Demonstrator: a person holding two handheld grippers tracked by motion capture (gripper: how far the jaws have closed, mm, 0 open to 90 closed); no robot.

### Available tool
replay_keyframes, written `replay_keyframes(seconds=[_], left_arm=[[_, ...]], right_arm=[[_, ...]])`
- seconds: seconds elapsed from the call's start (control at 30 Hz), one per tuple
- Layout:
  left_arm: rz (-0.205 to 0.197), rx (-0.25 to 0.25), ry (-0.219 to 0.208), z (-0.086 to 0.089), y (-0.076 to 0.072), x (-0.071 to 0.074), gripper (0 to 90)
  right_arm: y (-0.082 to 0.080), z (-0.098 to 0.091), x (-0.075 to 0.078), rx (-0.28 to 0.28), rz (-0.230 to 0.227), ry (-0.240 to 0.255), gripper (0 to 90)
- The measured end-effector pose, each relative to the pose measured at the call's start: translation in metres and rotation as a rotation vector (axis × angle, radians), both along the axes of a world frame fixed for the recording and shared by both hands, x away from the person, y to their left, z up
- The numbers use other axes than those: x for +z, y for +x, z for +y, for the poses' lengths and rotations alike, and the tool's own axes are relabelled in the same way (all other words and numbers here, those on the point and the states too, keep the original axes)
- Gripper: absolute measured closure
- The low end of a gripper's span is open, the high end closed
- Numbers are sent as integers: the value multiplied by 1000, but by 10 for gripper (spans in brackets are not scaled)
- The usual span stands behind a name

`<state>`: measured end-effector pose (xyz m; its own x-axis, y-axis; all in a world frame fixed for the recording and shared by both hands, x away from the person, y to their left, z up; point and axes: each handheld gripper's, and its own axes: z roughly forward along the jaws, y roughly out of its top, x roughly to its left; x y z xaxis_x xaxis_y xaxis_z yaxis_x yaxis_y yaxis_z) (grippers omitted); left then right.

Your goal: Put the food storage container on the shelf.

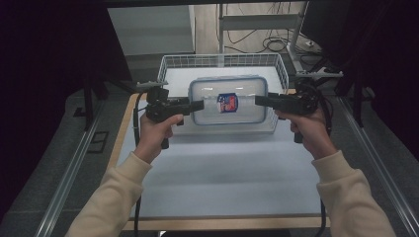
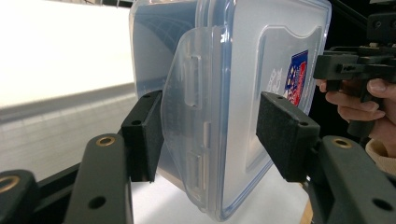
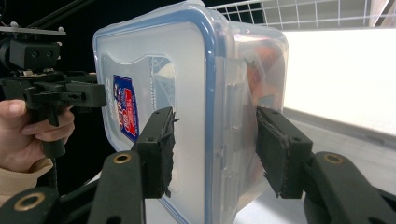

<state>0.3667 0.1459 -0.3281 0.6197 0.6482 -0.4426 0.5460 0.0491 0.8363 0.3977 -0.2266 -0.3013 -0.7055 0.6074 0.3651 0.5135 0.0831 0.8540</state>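
Observation:
A clear plastic container [image 1: 228, 101] with a blue-rimmed lid and a red-and-blue sticker hangs level over a white wire basket [image 1: 222, 60], held at both short ends. My left gripper [image 1: 200, 104] is shut on its left end. In the left gripper view the container [image 2: 243, 70] sits between the pads of that gripper [image 2: 210, 135], one pad on the side clasp and one on the lid. My right gripper [image 1: 258, 99] is shut on the right end. In the right gripper view its jaws [image 3: 212, 151] clamp the lid and body of the container [image 3: 187, 70].
The basket stands at the far end of a pale table top [image 1: 222, 173] with a wooden edge. Metal rails run along both sides of the table. Cables and a metal frame lie on the floor beyond the basket.

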Motion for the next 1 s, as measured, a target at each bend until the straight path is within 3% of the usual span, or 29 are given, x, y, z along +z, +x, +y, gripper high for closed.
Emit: replay_keyframes(seconds=[0.43,0.8,1.0], left_arm=[[-16,22,7,4,20,24,430],[25,23,4,10,63,27,431],[59,13,11,12,88,22,421]], right_arm=[[26,6,23,4,2,6,483],[68,12,26,-11,58,21,480],[88,16,22,-34,96,12,480]])
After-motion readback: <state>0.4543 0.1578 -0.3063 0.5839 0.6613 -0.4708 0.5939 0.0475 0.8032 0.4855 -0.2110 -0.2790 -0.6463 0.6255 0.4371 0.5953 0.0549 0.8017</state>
